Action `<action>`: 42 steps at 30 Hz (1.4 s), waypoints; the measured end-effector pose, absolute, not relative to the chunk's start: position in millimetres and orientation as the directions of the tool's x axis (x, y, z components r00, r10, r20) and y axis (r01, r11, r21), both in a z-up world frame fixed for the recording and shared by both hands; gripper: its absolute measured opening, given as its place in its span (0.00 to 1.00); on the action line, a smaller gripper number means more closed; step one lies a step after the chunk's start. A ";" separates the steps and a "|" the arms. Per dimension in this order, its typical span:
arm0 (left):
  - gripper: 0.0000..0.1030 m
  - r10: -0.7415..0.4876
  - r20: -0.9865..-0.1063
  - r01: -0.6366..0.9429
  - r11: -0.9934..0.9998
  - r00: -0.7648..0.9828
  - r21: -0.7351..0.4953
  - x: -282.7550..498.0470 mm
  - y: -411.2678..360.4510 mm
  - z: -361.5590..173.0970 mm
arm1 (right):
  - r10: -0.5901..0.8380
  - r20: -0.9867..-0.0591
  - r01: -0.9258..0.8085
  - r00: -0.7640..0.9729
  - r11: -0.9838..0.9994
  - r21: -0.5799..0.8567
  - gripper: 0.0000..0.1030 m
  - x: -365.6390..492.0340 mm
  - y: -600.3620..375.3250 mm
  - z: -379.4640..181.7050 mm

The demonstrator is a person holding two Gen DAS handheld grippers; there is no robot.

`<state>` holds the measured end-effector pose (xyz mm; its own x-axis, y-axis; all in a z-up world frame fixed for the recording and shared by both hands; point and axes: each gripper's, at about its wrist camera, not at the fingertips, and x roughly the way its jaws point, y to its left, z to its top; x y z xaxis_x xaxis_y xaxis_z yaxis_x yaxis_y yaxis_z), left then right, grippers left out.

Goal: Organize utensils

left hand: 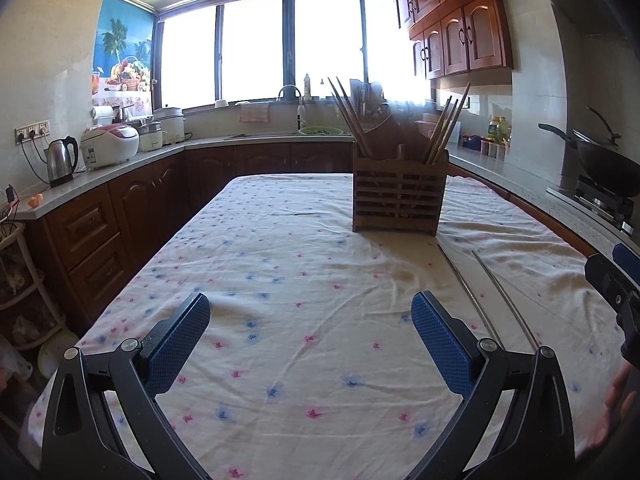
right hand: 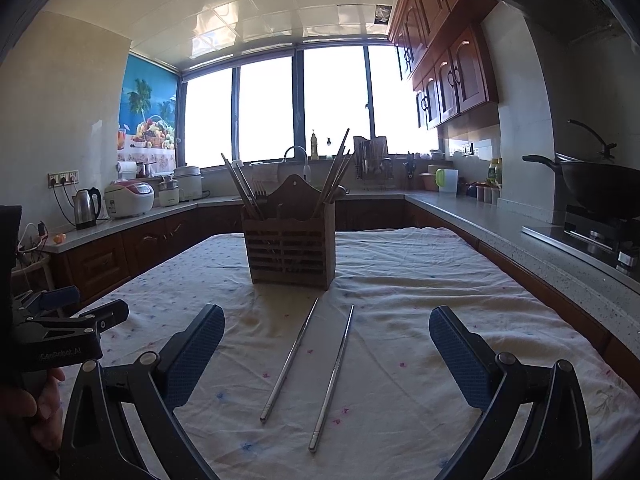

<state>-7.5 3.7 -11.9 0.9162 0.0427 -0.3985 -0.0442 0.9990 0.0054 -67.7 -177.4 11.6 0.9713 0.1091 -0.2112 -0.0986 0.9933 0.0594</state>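
Two metal chopsticks [right hand: 289,360] [right hand: 333,376] lie side by side on the flowered tablecloth [right hand: 400,320], just ahead of my right gripper [right hand: 327,322], which is open and empty above them. In the left wrist view the same chopsticks [left hand: 466,286] [left hand: 505,294] lie off to the right of my left gripper [left hand: 311,308], also open and empty over bare cloth. Behind them stands a slatted wooden utensil holder [right hand: 290,250] [left hand: 400,196] with wooden chopsticks leaning out at both sides. The left gripper's body [right hand: 60,328] shows at the left edge of the right wrist view.
Counters run around the table: a kettle [left hand: 61,160] and rice cooker [left hand: 110,145] on the left, a sink [left hand: 302,130] under the window, a wok [right hand: 600,186] on the stove at right. A hand [left hand: 612,408] holds the right gripper [left hand: 616,284] at the right edge.
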 end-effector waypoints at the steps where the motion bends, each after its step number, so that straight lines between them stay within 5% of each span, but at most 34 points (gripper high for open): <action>1: 1.00 0.044 -0.393 -0.044 0.999 0.918 0.007 -8.3 3.6 -11.3 | 0.109 -0.211 -0.099 0.971 0.993 0.059 1.00 -67.7 -177.3 11.5; 42: 1.00 0.055 -0.360 -0.035 0.998 0.931 0.061 -14.4 -7.7 -5.7 | 0.131 -0.195 -0.117 0.972 0.990 0.082 1.00 -69.1 -182.1 12.0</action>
